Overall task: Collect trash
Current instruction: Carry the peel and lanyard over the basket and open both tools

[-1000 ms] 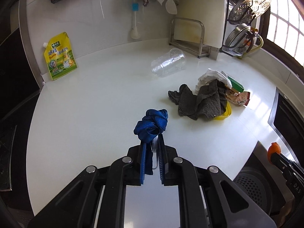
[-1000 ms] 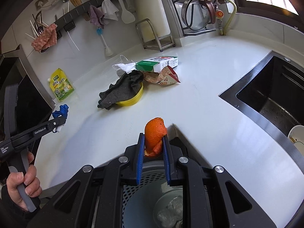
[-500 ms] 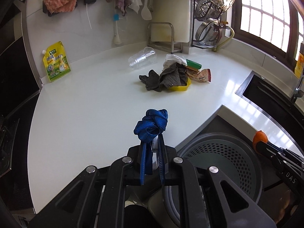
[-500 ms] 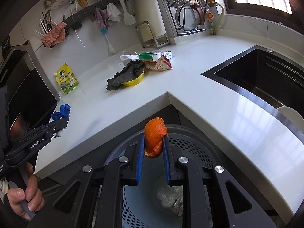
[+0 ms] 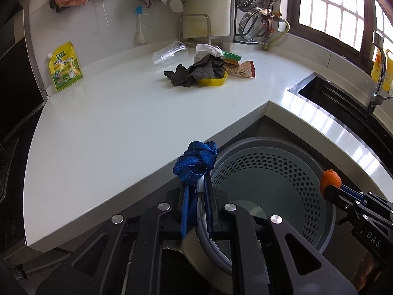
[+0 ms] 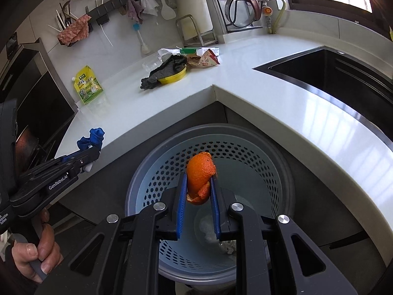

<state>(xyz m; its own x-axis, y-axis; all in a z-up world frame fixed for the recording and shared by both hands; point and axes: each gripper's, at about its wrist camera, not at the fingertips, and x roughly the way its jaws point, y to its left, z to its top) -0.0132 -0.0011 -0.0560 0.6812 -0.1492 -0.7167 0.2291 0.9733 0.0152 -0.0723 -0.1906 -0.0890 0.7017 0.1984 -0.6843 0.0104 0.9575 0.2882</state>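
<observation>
My left gripper (image 5: 196,186) is shut on a knotted blue ribbon (image 5: 196,162), held just at the left rim of the grey perforated trash bin (image 5: 267,169). My right gripper (image 6: 197,184) is shut on a piece of orange peel (image 6: 200,174), hanging over the bin's (image 6: 245,152) open mouth. Crumpled whitish trash (image 6: 208,228) lies at the bin's bottom. In the left wrist view the right gripper (image 5: 330,186) with the peel (image 5: 330,178) shows at the bin's right side. The right wrist view shows the left gripper (image 6: 94,147) with the ribbon (image 6: 92,139) at the counter's edge.
On the white corner counter (image 5: 122,113) lie a dark rag (image 5: 194,72) over a yellow lid (image 5: 213,81), snack wrappers (image 5: 242,68), a green-white carton (image 6: 196,50), a tipped clear cup (image 5: 169,54) and a yellow pouch (image 5: 65,66). A black sink (image 6: 343,73) is at right. A hand (image 6: 36,250) grips the left handle.
Both grippers have drawn back from the counter and sunk slightly, so the bin now lies beneath them. Each still grips its item: ribbon in the left, peel in the right.
</observation>
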